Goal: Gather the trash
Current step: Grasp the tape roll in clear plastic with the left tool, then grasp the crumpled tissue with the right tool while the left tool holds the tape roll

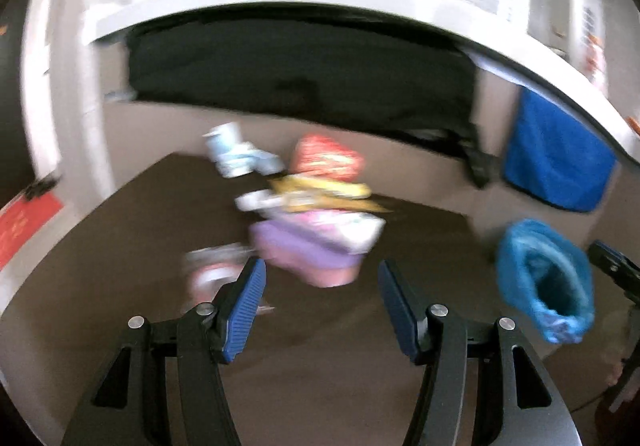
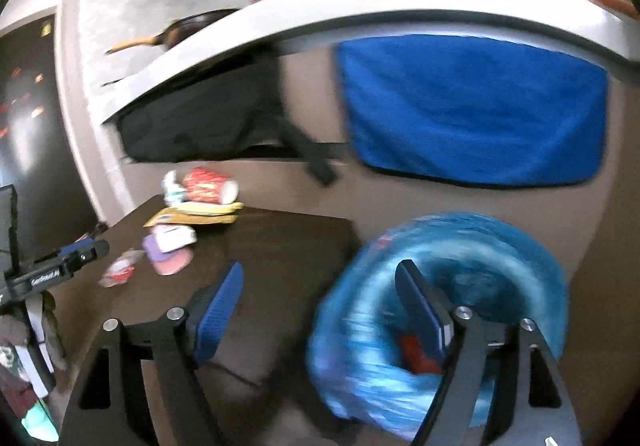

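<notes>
Lying blurred: colourful wrappers (image 1: 316,214).

A dark brown table (image 1: 132,230) is seen, on which a loose cluster of trash is spread: a red-and-white paper cup (image 2: 208,186) lying on its side, yellow wrappers (image 2: 196,215), a purple-and-pink packet (image 1: 308,250) and a small red-and-white wrapper (image 2: 120,271). A pale blue-and-white crumpled item (image 1: 236,156) is seen at the far edge, its detail lost to blur.

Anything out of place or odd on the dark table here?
Yes: litter is heaped along the dark table. A red paper cup lies tipped on its side atop yellow packets, with a purple-pink wrapper and crumpled scraps nearby. The blue-lined bin holds something red.
</notes>
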{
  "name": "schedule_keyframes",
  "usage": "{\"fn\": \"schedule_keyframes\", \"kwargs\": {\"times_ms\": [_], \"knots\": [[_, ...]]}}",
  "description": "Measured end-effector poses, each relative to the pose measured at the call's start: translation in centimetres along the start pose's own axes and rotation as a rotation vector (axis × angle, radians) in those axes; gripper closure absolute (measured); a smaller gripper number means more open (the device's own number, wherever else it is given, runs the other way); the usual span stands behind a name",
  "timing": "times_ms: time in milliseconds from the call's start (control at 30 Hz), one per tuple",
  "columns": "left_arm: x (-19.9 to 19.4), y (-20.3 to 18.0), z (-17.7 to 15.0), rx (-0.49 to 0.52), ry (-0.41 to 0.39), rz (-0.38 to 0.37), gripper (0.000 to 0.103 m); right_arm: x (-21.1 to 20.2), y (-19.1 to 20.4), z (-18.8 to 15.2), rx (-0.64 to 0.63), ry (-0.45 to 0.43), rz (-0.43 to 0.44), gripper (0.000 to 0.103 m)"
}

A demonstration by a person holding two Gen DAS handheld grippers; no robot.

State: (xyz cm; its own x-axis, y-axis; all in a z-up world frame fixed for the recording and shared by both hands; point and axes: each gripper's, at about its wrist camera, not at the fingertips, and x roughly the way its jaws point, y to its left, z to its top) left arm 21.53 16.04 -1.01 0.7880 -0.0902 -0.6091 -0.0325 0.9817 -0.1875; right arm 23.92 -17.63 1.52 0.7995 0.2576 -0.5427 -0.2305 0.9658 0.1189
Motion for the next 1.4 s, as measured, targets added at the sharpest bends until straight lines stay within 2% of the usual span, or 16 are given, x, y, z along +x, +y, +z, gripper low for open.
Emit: {"fn": "schedule_keyframes", "kwargs": {"times_ms": [167, 333, 467, 567, 700, 800, 1000, 1067, 1133, 1267, 1400], "knots": [[1.3, 6.4, -1.2, -0.105, 0.101, 0.04, 0.042, 3.0, 4.3, 0.4, -0.042, 0.056, 0.07, 0.027], [4.6, 8.9, -2.1, -0.248, 0.176, -0.009, 0.042, 5.6, 6.6, 0.0, -0.054, 0.115, 0.107, 0.027], [7.9, 7.6, -1.5, -0.194, 0.217, 0.018, 0.042, 7.0, 7.3, -0.5, -0.046, 0.158, 0.134, 0.027], [9.9, 6.2, -1.0, -0.113, 0.26, 0.075, 0.042, 7.4, 7.3, -0.8, -0.049, 0.165, 0.121, 0.027], [11.4, 5.2, -0.9, -0.076, 0.281, 0.118, 0.042, 7.8, 7.0, -1.1, -0.042, 0.169, 0.111, 0.027], [12.0, 4.5, -1.0, -0.043, 0.275, 0.154, 0.042, 8.4, 6.8, -1.4, -0.031, 0.182, 0.118, 0.027], [12.2, 4.1, -1.0, -0.014, 0.266, 0.173, 0.042, 8.7, 6.9, -1.7, -0.019, 0.197, 0.129, 0.027], [11.8, 4.0, -1.0, 0.001, 0.255, 0.167, 0.045, 8.8, 7.2, -1.5, -0.022, 0.197, 0.136, 0.027], [11.1, 4.2, -0.9, -0.01, 0.229, 0.124, 0.047, 8.9, 7.7, -1.0, -0.035, 0.192, 0.138, 0.027], [7.9, 5.2, 0.2, -0.041, 0.137, 0.063, 0.047, 9.6, 9.2, 0.6, -0.065, 0.174, 0.139, 0.027], [5.0, 7.1, 1.6, -0.03, -0.007, 0.073, 0.047, 11.8, 12.2, 3.4, -0.103, 0.168, 0.15, 0.027]]}}
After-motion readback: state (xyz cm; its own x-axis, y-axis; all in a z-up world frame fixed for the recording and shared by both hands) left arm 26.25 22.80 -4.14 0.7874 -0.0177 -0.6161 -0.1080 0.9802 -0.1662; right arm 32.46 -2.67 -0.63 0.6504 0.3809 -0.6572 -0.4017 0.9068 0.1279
